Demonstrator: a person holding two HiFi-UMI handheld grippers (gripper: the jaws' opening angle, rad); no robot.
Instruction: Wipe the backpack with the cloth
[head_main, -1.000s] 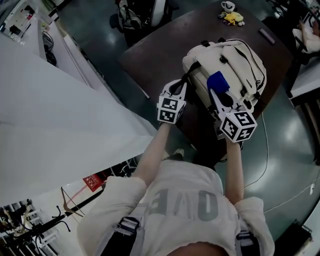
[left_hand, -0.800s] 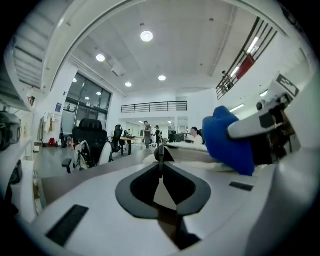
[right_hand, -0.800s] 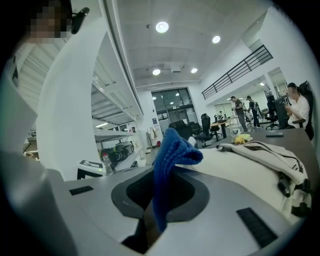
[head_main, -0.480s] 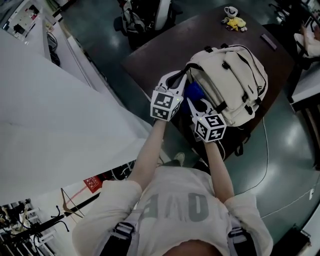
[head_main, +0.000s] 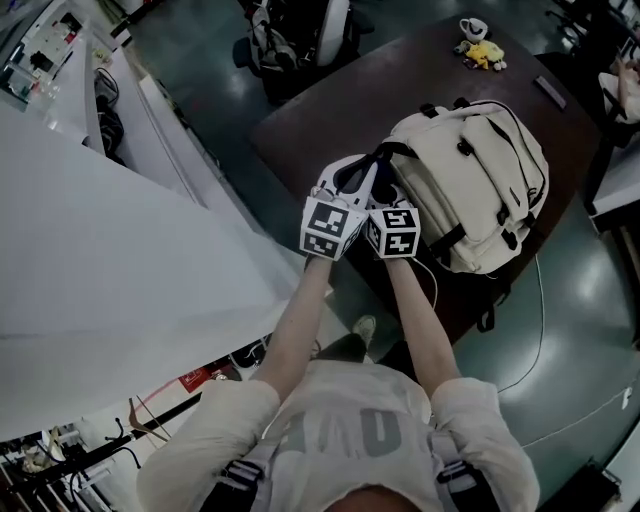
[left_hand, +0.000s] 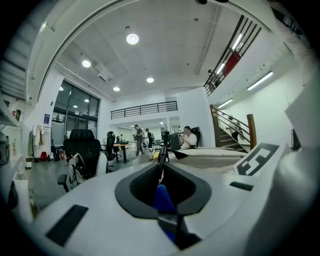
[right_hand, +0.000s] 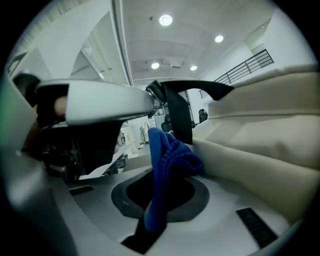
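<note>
Tongs, left gripper (head_main: 372, 165): jaws drawn together on the black strap (head_main: 388, 151) at the backpack's near corner. In the left gripper view the tips meet on that strap. A blue sliver sits low in the jaw opening; I cannot tell what it is.

Right gripper (head_main: 392, 205): jaws clamped on the blue cloth (right_hand: 167, 155), which stands bunched above them and lies against the cream fabric at its 3 o'clock.

Backpack (head_main: 480, 180): lying flat on the dark table (head_main: 330, 110), at roughly 2 o'clock from the pair of grippers in the head view. Both grippers stand side by side, marker cubes almost touching, at the bag's 9 o'clock end near the table edge.

Assessment: the strap hold appears intended to pin the bag so that it does not slide under the rubbing. The cloth is pinched low, leaving a loose wad free to bear on the fabric. The cloth's position at the bag's edge suggests one end of a stroke; most of the upper panel lies toward 2 o'clock, apart from the cloth.
</note>
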